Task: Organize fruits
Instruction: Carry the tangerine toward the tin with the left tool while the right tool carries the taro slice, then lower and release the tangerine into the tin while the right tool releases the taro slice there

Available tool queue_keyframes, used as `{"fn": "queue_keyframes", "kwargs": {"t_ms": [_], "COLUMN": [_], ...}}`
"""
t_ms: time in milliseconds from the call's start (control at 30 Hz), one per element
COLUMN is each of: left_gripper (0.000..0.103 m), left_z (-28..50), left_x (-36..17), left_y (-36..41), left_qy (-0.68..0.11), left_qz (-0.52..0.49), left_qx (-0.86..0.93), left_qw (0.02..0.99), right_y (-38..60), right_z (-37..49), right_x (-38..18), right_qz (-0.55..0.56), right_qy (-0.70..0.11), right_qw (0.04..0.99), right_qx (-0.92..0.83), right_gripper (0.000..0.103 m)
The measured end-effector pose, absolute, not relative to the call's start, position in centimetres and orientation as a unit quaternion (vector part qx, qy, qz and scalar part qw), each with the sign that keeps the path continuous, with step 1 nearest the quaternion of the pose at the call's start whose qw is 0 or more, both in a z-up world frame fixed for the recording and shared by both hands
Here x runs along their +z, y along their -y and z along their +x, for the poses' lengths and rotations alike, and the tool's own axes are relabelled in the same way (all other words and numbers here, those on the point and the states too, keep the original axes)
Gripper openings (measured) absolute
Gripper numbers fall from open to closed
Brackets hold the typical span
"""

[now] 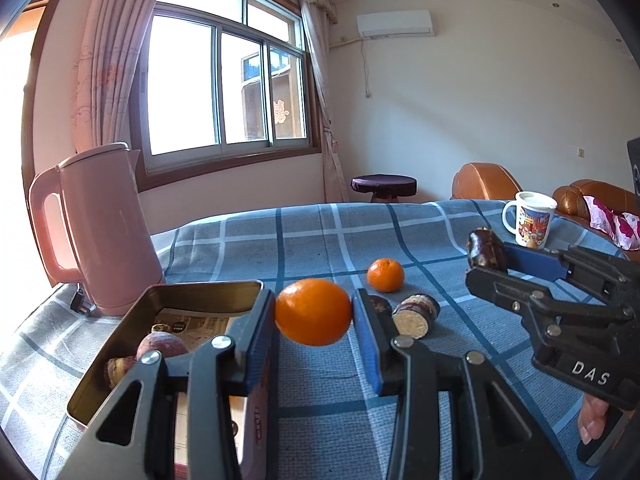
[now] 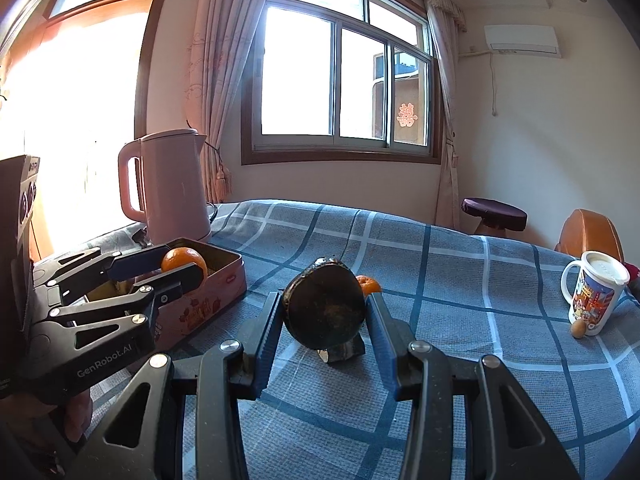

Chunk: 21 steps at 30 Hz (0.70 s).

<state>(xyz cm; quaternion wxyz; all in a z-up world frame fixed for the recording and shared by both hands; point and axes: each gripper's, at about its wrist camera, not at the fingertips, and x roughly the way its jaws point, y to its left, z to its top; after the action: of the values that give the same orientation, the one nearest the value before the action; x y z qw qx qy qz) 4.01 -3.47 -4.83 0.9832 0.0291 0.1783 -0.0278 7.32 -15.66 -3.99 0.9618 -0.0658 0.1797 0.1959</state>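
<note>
My left gripper [image 1: 313, 312] is shut on an orange tangerine [image 1: 313, 312] and holds it above the table just right of an open tin box [image 1: 120, 336] that holds a purple fruit and a brownish piece. The same grip shows in the right wrist view [image 2: 185, 266] over the tin [image 2: 224, 280]. My right gripper [image 2: 324, 312] is shut on a dark purple sugarcane piece [image 2: 324, 308], also seen in the left wrist view [image 1: 486, 248]. A second tangerine [image 1: 385, 275] and a cut sugarcane piece [image 1: 416, 316] lie on the blue checked cloth.
A pink electric kettle [image 1: 100, 228] stands behind the tin at the left. A lidded cartoon mug [image 2: 594, 296] stands at the right with a small brown nut [image 2: 577, 329] beside it. A stool and brown sofa stand beyond the table.
</note>
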Motion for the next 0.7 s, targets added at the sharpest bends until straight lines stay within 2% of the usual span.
{"fn": "queue_keyframes", "kwargs": {"t_ms": [700], "left_gripper": [0.041], "left_z": [3.5], "left_x": [-4.2], "left_y": [-2.3], "left_qy": [-0.189], "left_qz": [0.01], "left_qx": [0.026], "left_qw": [0.982], "right_y": [9.2], "right_z": [7.6], "right_x": [-2.8], "right_qz": [-0.108], "right_qy": [-0.177], "right_qw": [0.946], "right_qx": [0.25], "right_gripper": [0.045]}}
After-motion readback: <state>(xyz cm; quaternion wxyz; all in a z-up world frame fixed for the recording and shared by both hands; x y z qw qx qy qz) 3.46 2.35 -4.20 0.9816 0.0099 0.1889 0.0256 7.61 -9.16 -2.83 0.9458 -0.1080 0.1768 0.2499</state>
